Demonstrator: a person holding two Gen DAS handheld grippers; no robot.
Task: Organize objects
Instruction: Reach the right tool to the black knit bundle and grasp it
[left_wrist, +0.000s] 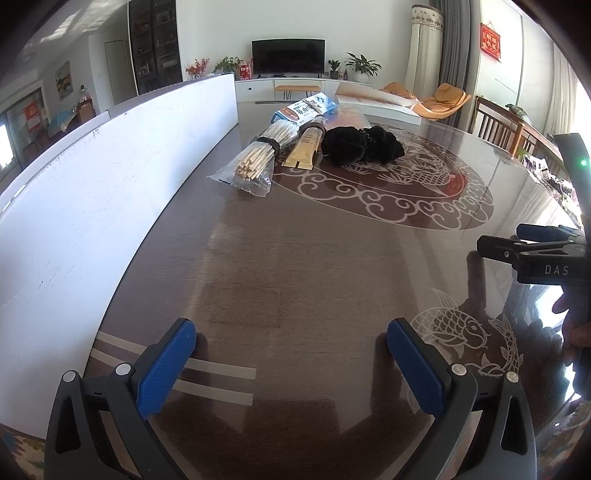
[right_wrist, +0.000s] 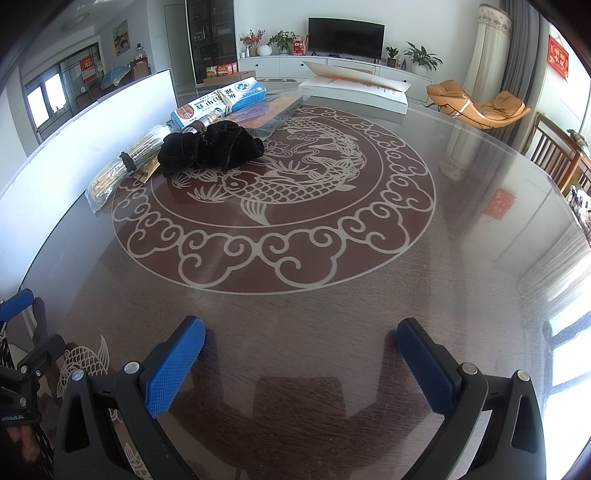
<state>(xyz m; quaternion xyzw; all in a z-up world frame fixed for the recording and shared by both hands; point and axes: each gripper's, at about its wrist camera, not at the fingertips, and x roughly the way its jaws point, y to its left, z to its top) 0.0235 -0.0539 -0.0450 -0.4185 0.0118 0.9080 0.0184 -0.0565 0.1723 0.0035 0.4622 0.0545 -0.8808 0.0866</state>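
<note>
- Left tongs (left_wrist: 291, 347) and right tongs (right_wrist: 301, 349) are hovering spread and empty over the desk (right_wrist: 332, 295).
- Chopstick bundle (left_wrist: 256, 160), black cloth (right_wrist: 207, 147) and blue box (right_wrist: 221, 99) are lying well ahead of both tongs, clustered together.

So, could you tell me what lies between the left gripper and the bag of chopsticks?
Nothing: in the left wrist view only bare glossy table lies between the open left gripper and the bag of chopsticks.
</note>
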